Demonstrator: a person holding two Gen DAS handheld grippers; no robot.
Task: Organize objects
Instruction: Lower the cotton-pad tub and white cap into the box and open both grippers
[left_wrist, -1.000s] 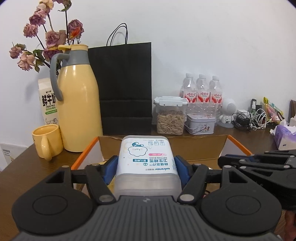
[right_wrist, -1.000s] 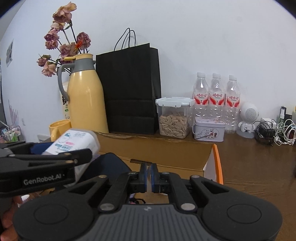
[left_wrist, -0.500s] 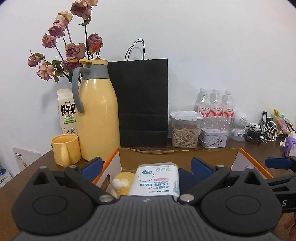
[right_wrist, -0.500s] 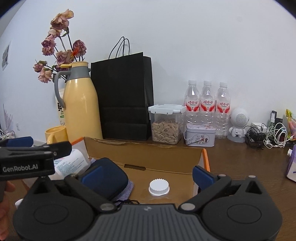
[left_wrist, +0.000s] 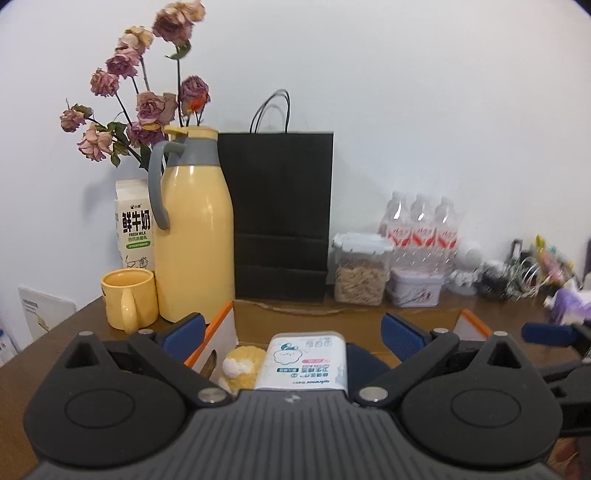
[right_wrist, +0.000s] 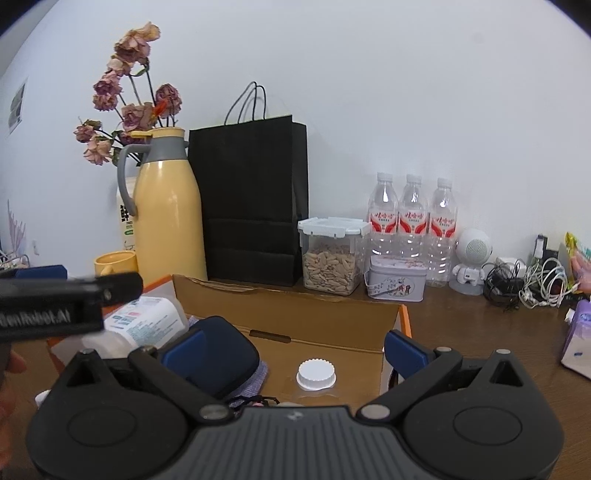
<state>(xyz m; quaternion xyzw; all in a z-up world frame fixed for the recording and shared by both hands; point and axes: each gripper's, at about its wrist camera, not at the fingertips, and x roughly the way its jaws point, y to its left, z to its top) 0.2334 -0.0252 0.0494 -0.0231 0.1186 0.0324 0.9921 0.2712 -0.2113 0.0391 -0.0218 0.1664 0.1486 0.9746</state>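
While the left gripper (left_wrist: 291, 330) gaped empty, the cotton-bud box (left_wrist: 304, 362) lay inside the cardboard box (left_wrist: 369, 321). Rightward, the right gripper (right_wrist: 293, 347) stood spread above 1 bottle cap (right_wrist: 316, 374); lifting straight clear seemed wisest.

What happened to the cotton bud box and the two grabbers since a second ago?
The left gripper let go of the cotton bud box, opened wide and pulled back; the box now lies in the cardboard box. The right gripper opened too, with a white cap below it. The thermos, black bag and bottles stayed put.
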